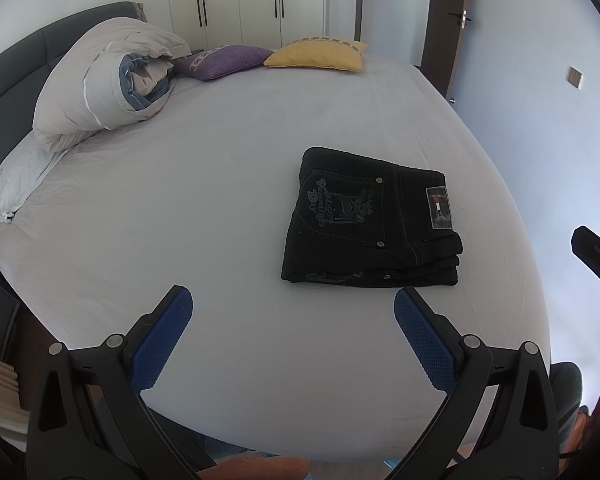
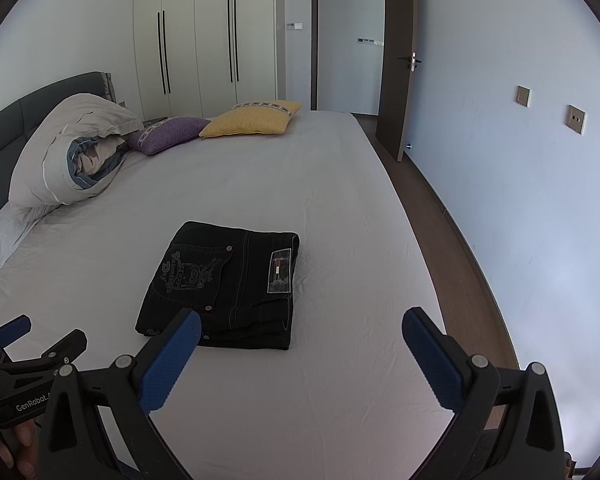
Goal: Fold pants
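Note:
Black jeans (image 1: 370, 218) lie folded into a compact stack on the white bed sheet (image 1: 180, 208), back pocket embroidery and waist label facing up. They also show in the right wrist view, pants (image 2: 224, 284), just beyond my right gripper. My left gripper (image 1: 294, 300) hangs open above the sheet, short of the stack's near edge, holding nothing. My right gripper (image 2: 302, 322) is open too and empty, its left fingertip (image 2: 188, 326) overlapping the stack's near corner in the image. The left gripper (image 2: 24, 340) appears at the left edge of the right view.
A rolled duvet (image 1: 100, 84) and a white pillow (image 1: 18, 178) lie by the dark headboard. Purple cushion (image 1: 224, 60) and yellow cushion (image 1: 316, 54) sit at the bed's far end. Wardrobe doors, an open door (image 2: 396, 60) and wooden floor (image 2: 440, 216) lie right of the bed.

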Demonstrator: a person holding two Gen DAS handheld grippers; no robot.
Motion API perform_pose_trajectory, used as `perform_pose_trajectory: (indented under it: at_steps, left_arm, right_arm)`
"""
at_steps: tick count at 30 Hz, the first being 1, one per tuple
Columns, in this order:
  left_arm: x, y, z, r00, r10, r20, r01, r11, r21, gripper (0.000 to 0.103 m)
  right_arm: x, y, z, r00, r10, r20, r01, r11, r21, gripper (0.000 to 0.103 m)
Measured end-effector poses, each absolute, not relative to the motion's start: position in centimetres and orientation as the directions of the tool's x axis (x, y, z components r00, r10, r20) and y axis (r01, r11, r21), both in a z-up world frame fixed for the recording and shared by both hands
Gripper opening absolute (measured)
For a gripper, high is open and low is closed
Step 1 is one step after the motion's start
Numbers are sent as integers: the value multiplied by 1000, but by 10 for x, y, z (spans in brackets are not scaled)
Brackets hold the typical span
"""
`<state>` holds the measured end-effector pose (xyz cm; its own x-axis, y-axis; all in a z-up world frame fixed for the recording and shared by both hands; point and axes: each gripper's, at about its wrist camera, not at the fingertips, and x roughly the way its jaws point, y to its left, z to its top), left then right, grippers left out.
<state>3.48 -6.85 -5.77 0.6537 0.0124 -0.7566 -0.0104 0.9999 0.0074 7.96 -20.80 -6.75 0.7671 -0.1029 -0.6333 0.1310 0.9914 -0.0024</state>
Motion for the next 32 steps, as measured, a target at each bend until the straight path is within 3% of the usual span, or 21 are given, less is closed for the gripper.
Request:
perform_pose_trajectory:
  at_steps: [32]
  left_arm:
    - [34, -66, -57, 646, 6, -763, 14, 1000, 20, 103]
  right_arm:
    - [74, -208, -74, 764, -102, -637, 131, 991, -1, 103]
